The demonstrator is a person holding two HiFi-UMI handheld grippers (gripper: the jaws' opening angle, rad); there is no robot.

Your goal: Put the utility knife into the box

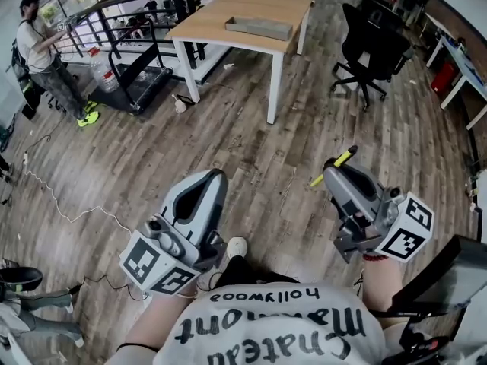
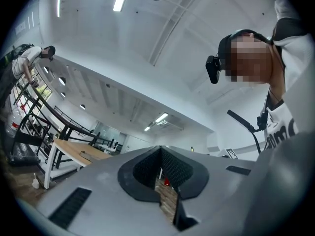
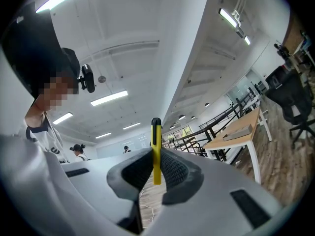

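Note:
My right gripper [image 1: 329, 170] is shut on the yellow utility knife [image 1: 335, 163], held above the wooden floor at the right of the head view. In the right gripper view the knife [image 3: 155, 151] stands upright, clamped between the dark pads. My left gripper [image 1: 214, 175] hangs at the lower left with its jaws closed and nothing in them; the left gripper view shows its pads [image 2: 147, 173] together. The grey box [image 1: 259, 26] lies on the wooden table [image 1: 221, 21] far ahead, and shows as a small box [image 3: 241, 130] in the right gripper view.
A black office chair [image 1: 373, 48] stands right of the table. A person [image 1: 46, 52] stands at the far left by a railing [image 1: 114, 21] and a treadmill [image 1: 141, 78]. A white cable [image 1: 68, 211] trails over the floor at left. Desks line the right wall.

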